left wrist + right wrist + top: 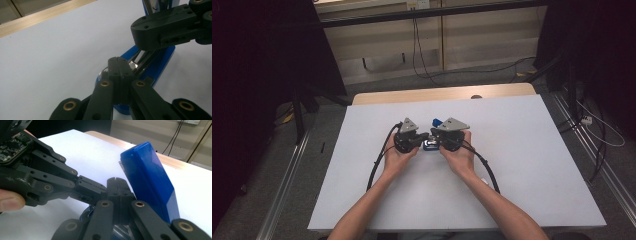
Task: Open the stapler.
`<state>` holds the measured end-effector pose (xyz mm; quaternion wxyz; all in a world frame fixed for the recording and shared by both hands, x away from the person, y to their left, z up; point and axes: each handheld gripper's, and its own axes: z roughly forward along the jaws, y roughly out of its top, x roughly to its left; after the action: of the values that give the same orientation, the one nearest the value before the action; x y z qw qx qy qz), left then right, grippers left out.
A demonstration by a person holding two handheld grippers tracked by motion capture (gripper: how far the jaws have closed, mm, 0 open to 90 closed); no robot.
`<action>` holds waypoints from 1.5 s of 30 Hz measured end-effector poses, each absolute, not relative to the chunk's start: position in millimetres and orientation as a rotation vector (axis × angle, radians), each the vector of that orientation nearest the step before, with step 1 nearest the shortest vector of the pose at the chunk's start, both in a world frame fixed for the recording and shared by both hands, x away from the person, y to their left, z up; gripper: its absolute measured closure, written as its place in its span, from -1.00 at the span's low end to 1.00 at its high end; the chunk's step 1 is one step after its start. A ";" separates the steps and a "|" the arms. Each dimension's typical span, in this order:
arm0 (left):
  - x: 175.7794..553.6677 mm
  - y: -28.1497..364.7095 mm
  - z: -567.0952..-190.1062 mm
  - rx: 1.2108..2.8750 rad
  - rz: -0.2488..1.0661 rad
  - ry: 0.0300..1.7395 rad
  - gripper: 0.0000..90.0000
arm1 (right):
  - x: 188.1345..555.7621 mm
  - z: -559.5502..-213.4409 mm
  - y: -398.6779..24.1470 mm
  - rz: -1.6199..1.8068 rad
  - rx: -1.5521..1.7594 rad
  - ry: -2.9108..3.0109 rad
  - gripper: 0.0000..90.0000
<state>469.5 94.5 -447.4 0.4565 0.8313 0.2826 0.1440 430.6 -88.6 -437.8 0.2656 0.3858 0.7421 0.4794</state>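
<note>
A blue stapler (430, 145) lies hinged open at the middle of the white table (522, 150). Its blue top arm (147, 175) stands tilted up, and its blue base (160, 62) carries a bare metal rail (143, 58). My left gripper (426, 136) comes in from the left, and its shut jaws (117, 61) rest with their tips against the metal rail. From the right, my right gripper (434, 135) meets it with shut jaws (115, 181) just beside the raised top arm. The two grippers' tips almost touch over the stapler. I see nothing pinched between either pair of jaws.
A black cable (379, 162) trails from the left gripper toward the front, another cable (487, 167) from the right. A wooden strip (442, 93) edges the table's far side. Cables (597, 127) lie on the floor to the right; metal rails (287, 180) flank the table.
</note>
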 end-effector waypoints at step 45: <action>469.4 97.4 -450.4 2.020 0.356 0.686 1.00 | 426.1 -430.6 -100.9 1.275 1.074 1.910 1.00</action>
<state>469.4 97.4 -450.4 0.4702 0.8243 0.2798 0.1451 426.1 -100.9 -430.6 0.2982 0.4044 0.7191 0.4801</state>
